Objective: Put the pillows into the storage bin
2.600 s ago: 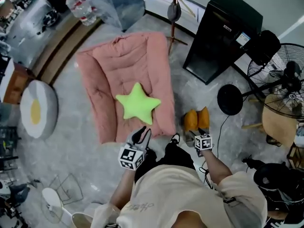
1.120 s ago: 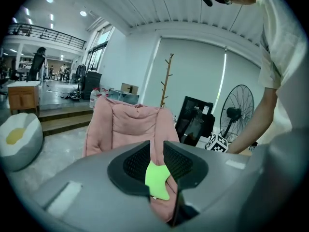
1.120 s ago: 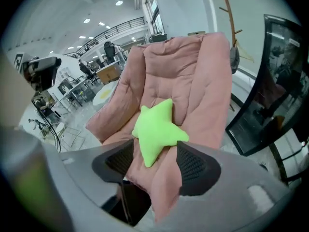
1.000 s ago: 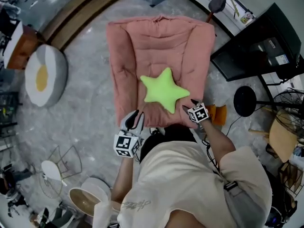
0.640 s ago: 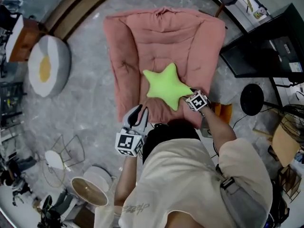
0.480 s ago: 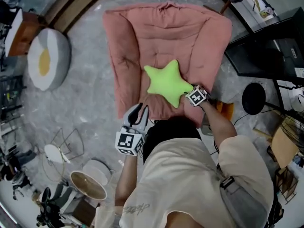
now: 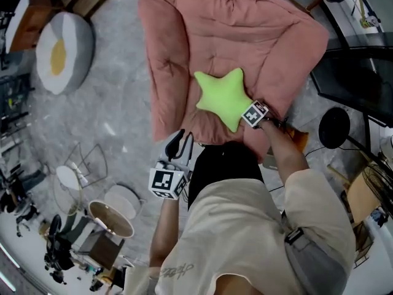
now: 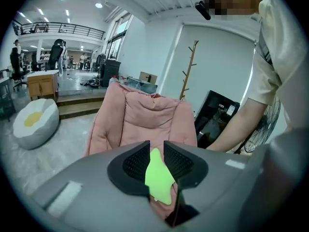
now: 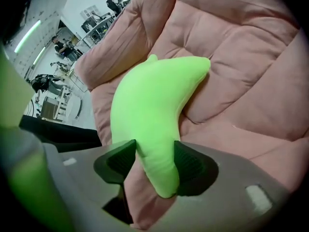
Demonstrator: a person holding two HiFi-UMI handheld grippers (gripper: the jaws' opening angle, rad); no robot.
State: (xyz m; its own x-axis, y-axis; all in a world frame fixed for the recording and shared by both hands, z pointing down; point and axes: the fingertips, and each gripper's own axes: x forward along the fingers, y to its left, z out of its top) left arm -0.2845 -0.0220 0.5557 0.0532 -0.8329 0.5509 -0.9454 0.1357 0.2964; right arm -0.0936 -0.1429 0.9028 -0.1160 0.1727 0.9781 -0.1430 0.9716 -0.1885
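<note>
A lime-green star pillow [image 7: 226,97] lies on a big pink padded cushion [image 7: 184,48] spread on the floor. My right gripper [image 7: 249,120] points steeply down at the star's near point. Its jaws have just been closing, and in the right gripper view the pads [image 9: 190,166] press on both sides of that green point [image 9: 154,105]. My left gripper [image 7: 179,141] hovers at the pink cushion's near edge, open with nothing in it. In the left gripper view the star [image 8: 157,175] shows beyond the gap, with the cushion [image 8: 145,120] behind it. No storage bin is visible.
An egg-patterned round cushion [image 7: 61,51] lies on the floor at the far left. A black cabinet [image 7: 362,72] and a round fan base [image 7: 333,128] stand to the right. Wire frames [image 7: 86,171] and a round tub [image 7: 110,219] crowd the near left.
My right gripper has come down from beside the star onto its near point and closed on it. The left gripper has barely shifted. The head view has moved in over the pink cushion.
</note>
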